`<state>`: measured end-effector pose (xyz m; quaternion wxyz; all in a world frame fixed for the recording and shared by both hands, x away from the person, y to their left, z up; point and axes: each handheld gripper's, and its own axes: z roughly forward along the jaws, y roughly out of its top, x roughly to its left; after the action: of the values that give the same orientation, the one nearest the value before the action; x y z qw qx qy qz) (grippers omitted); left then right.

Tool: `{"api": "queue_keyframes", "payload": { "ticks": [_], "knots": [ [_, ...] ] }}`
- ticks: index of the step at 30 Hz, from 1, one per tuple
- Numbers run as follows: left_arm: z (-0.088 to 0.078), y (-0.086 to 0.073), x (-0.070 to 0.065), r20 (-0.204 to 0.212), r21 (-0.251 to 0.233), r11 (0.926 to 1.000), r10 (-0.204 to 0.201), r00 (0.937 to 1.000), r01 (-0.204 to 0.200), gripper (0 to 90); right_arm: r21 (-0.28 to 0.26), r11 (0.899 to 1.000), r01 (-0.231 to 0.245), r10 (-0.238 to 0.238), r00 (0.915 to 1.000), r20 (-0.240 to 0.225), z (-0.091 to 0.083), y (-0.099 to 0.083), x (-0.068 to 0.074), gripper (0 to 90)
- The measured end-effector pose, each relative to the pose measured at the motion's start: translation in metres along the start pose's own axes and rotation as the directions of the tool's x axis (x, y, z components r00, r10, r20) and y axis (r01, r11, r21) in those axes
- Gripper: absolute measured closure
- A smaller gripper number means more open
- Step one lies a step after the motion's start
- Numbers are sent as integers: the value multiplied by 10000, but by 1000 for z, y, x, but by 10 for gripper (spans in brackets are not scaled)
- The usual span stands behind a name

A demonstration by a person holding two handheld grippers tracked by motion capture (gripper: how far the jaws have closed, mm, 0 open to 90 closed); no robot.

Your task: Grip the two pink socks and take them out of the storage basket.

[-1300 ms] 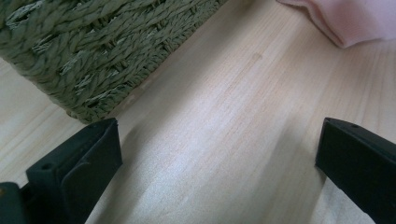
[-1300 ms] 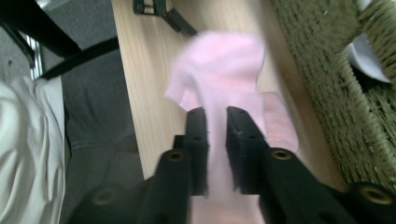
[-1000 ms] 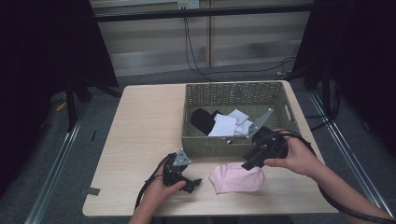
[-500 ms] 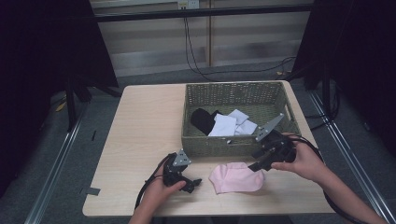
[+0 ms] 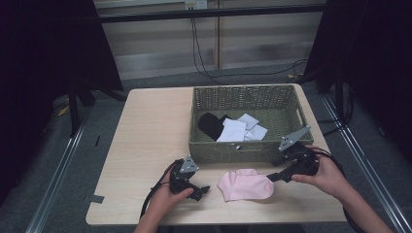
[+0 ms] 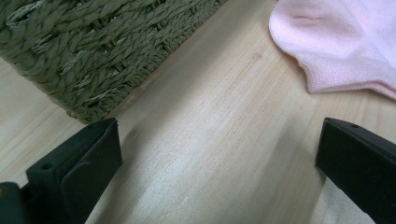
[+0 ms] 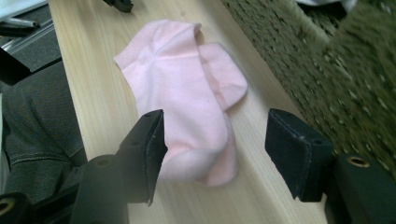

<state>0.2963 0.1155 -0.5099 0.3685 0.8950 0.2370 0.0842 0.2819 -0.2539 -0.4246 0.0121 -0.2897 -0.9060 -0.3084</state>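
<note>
The woven basket (image 5: 248,145) sits on the wooden table (image 5: 145,141) at its far right part, and everything else is best placed against it. Inside it lie a black sock (image 5: 212,124) toward its left and white socks (image 5: 241,128) just beside that, piled near its front wall. On the table just in front of the basket's front wall lies the pink sock (image 5: 245,185), flat and with its cuff end folded. The main change is on the right: a second ago the right gripper (image 5: 273,177) was up at the basket's front right corner, and it has since come down and forward of that wall to the sock's right end. Its jaws have just been opening, and in the right gripper view they stand spread on either side of the sock's rounded end (image 7: 201,140), with the pads not pressing on it. That reads as lining up for a pinch, probably to lift the sock into the basket with the others, so the pick itself is not yet done. The left gripper (image 5: 203,190) rests in front of the basket's left corner, just left of the sock, unmoved, its jaws wide apart over bare wood and holding nothing.
</note>
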Motion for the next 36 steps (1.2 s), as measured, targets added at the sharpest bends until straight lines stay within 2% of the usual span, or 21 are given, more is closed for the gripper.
{"api": "queue_keyframes", "payload": {
  "ticks": [12,18,27,32,36],
  "knots": [
    [0,0,0,1,0,10000,1,10000,-1,0,-290,9994,-181,189,9995,270,4,-23,-6,344],
    [0,0,0,7,-3,10000,-25,10000,25,0,-404,9982,-447,462,9983,363,6,-34,-10,325],
    [0,0,0,9,-15,10000,-28,10000,28,0,-582,9969,-521,558,9964,640,15,-49,-15,297],
    [0,0,0,7,-5,10000,-26,10000,26,0,-616,9975,-343,397,9954,878,24,-60,-18,284],
    [0,0,0,1,1,10000,0,10000,0,0,-486,9984,286,-226,9924,1211,31,-66,-17,266]
  ]
}}
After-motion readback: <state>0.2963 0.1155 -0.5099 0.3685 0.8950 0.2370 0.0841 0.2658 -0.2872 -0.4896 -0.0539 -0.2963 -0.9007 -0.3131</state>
